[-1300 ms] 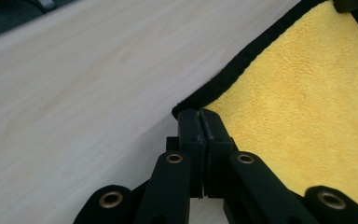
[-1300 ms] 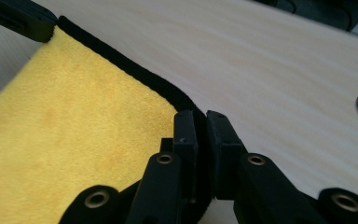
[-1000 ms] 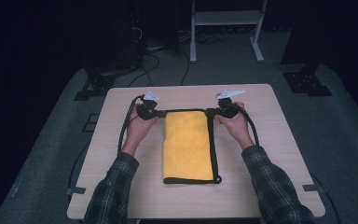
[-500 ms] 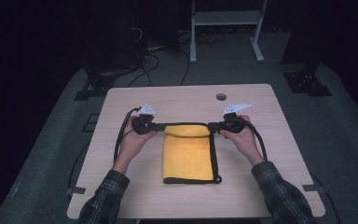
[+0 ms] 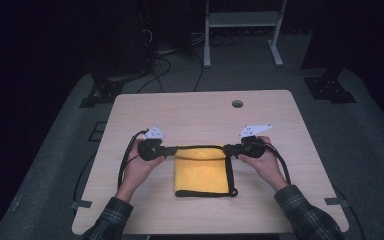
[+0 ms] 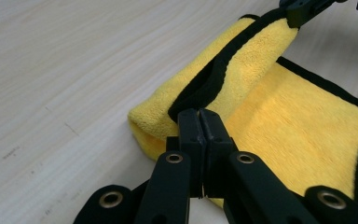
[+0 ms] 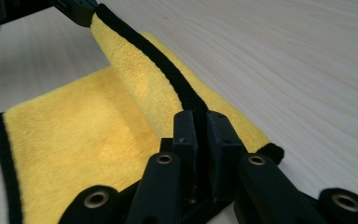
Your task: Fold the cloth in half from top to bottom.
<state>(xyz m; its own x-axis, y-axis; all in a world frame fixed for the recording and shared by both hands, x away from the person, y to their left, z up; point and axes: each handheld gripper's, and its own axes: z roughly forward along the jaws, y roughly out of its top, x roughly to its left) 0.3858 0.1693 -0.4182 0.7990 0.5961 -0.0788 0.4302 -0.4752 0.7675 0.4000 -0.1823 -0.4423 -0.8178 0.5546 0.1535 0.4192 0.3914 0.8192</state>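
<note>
A yellow microfibre towel (image 5: 201, 172) with a black sewn border lies at the centre of the high view, slightly below the middle of the frame, on a pale wooden table (image 5: 195, 112). Its far edge is lifted off the cloth and stretched into a taut black line between the two grippers, while the near part lies flat with its lower border toward the bottom of the frame. In the left gripper view the towel (image 6: 279, 116) fills the centre and right, its raised edge running toward the upper right; in the right gripper view the towel (image 7: 98, 126) spreads over the left half, its raised edge running toward the upper left. Around it the tabletop is bare wood, with a small round hole (image 5: 237, 104) in the upper right part of the table and a white metal frame (image 5: 242, 30) standing on the dark floor at the top of the frame; nothing lies in the way of the cloth. The left gripper (image 5: 166, 150), left of the towel, has its jaws pressed together on the black-edged corner. The right gripper (image 5: 230, 148), right of the towel, likewise pinches the opposite corner. Black cables (image 5: 125, 165) loop beside the hands.
</note>
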